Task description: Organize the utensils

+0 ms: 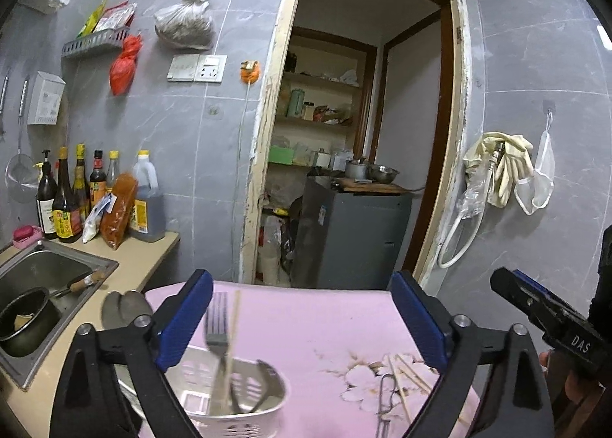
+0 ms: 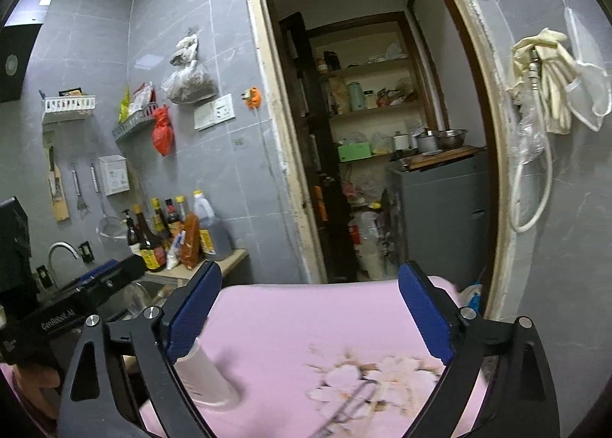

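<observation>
Left gripper: jaws spread wide, nothing between the pads. White utensil holder at 7 o'clock contains a fork; loose chopsticks at 5 o'clock on the pink table. Right gripper: likewise spread, empty.

Left wrist view: white utensil holder partly behind the left gripper's near finger; its base runs off the bottom edge. Fork standing in it is smeared by motion, tines barely separable; the thin stick beside it likewise blurred. Loose chopsticks and a metal utensil on the pink desk are cut by the bottom edge and part hidden by the right-hand finger. Pot in the sink clipped at the left edge. Right wrist view: holder a white blur, contents unreadable; utensil on the floral print streaked, kind unclear. Bottle labels too small to read.
</observation>
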